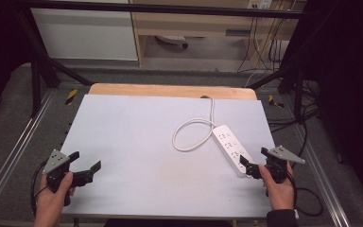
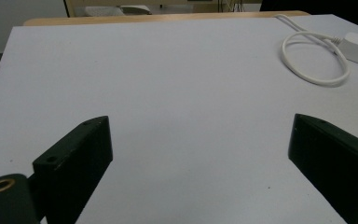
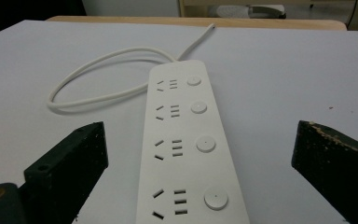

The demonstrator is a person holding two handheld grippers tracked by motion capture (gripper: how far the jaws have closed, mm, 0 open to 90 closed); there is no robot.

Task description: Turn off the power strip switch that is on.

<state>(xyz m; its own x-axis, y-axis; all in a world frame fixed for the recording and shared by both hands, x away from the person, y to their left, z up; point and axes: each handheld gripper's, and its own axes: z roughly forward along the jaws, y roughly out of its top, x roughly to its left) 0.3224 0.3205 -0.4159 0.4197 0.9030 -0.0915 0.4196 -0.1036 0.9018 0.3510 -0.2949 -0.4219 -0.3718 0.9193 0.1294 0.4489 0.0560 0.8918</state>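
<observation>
I see the desk point(image 1: 137, 142) carrying a white power strip point(image 1: 231, 147) at its right side, its cord point(image 1: 189, 135) looped beside it, my right gripper point(image 1: 254, 163) released with jaws spread either side of the strip's near end, my left gripper point(image 1: 86, 161) released over bare desk, well apart.

Wooden bench point(image 1: 170, 90) covered by a pale grey-white sheet point(image 1: 132, 146), wood edge showing along the far side. White power strip point(image 1: 230, 147) lies flat on the sheet at right, four sockets up; its white cord point(image 1: 189, 135) loops beside it and runs to the far edge.
</observation>
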